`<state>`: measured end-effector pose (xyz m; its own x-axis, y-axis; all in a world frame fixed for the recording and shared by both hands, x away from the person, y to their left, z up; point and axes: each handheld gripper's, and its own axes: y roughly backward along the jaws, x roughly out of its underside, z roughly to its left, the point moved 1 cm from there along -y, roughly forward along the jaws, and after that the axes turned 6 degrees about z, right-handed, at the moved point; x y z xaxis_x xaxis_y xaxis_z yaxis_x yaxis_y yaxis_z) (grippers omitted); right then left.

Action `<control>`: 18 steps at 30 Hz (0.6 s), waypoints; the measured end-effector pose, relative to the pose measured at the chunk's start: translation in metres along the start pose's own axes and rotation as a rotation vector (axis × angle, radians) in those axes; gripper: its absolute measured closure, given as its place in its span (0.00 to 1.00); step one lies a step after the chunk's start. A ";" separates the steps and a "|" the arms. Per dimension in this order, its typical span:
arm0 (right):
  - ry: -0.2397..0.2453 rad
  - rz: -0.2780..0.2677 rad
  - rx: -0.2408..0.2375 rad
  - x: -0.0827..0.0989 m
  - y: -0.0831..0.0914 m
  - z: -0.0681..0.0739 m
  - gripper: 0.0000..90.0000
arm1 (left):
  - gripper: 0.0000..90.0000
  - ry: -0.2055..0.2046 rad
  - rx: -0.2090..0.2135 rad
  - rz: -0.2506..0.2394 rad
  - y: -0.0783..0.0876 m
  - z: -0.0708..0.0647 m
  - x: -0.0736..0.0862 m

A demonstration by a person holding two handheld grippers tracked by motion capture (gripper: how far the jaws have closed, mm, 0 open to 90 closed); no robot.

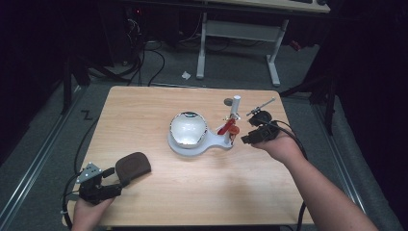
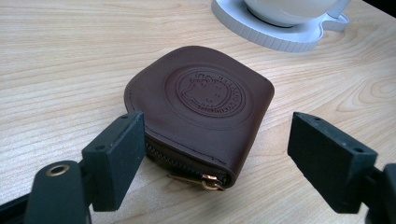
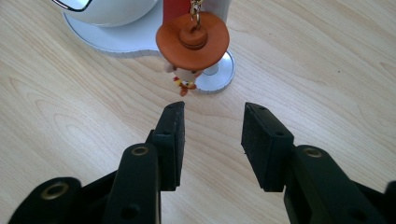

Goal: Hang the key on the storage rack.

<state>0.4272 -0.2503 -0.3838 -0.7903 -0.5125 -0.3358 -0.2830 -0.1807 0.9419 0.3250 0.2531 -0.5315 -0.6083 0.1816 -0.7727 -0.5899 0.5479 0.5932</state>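
On a light wooden table (image 1: 159, 192), the left gripper (image 2: 210, 154) sits with its 2 jaws spread wide around the zipper end of a brown leather pouch (image 2: 205, 105), not touching it. Farther right, the right gripper (image 3: 212, 135) hovers unclenched and empty just short of a hatted figurine charm (image 3: 191, 46) hanging beside a white stand (image 1: 192, 144).

tabletop (image 1: 159, 103): pale wood grain
near left: brown zip pouch (image 1: 133, 166) lies flat
centre: white stand base (image 1: 192, 145) sits here
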 end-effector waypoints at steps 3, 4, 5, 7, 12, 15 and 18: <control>-0.005 -0.004 0.001 0.004 0.002 0.000 0.66 | 0.22 -0.001 0.000 0.001 0.000 0.000 0.000; -0.008 -0.005 0.001 0.006 0.002 0.000 0.66 | 0.22 -0.003 0.000 0.002 -0.001 0.000 0.000; -0.007 -0.009 0.003 0.008 0.003 -0.001 0.66 | 0.22 -0.004 0.000 0.003 -0.001 0.000 0.000; -0.016 -0.011 0.002 0.012 0.003 -0.001 0.65 | 0.22 -0.005 0.000 0.004 -0.002 0.000 0.000; -0.031 -0.025 0.010 0.024 0.004 -0.003 0.63 | 0.22 -0.008 -0.001 0.005 -0.002 -0.002 -0.001; -0.042 -0.048 0.018 0.034 0.007 -0.005 0.62 | 0.22 -0.009 -0.001 0.006 -0.002 -0.003 -0.001; -0.050 -0.062 0.025 0.042 0.008 -0.006 0.61 | 0.22 -0.010 -0.002 0.007 -0.002 -0.003 -0.001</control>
<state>0.3954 -0.2785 -0.3902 -0.7967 -0.4588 -0.3935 -0.3448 -0.1897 0.9193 0.3251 0.2494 -0.5315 -0.6070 0.1934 -0.7708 -0.5870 0.5448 0.5989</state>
